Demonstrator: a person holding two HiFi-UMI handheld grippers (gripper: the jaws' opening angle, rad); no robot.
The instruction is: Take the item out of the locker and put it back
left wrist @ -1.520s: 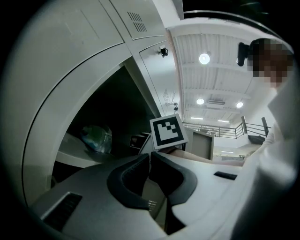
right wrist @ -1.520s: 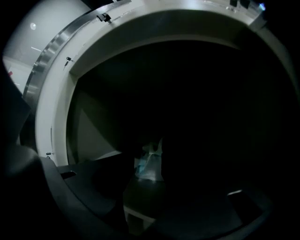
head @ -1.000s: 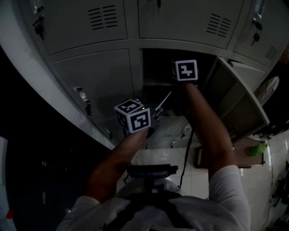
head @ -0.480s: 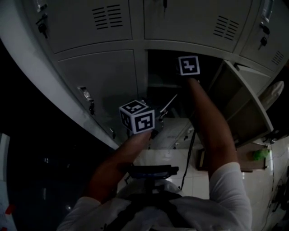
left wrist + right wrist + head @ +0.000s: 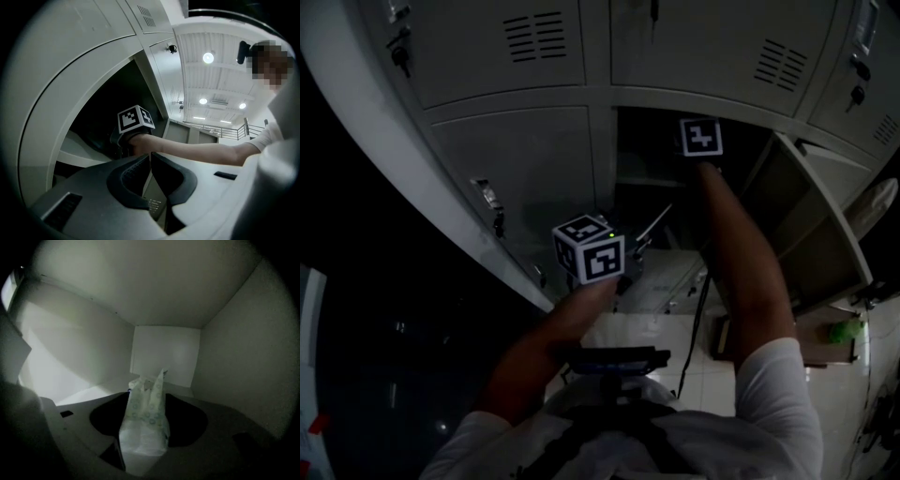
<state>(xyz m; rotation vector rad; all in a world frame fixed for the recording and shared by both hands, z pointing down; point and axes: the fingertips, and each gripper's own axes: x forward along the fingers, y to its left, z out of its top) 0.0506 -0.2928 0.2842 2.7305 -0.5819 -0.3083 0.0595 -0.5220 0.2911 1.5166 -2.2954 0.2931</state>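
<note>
One pouch (image 5: 140, 430) (patterned) in right gripper (image 5: 146, 401).

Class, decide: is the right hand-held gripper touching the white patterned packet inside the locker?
Touching. The right gripper view shows the right hand-held gripper with its jaws pressed against both sides of the white patterned packet, with no gap.

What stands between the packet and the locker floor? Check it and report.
Nothing visible does. The right gripper is shut on the white packet inside the open compartment. The floor and back wall ahead show nothing else. The door hangs open, off to the side.
</note>
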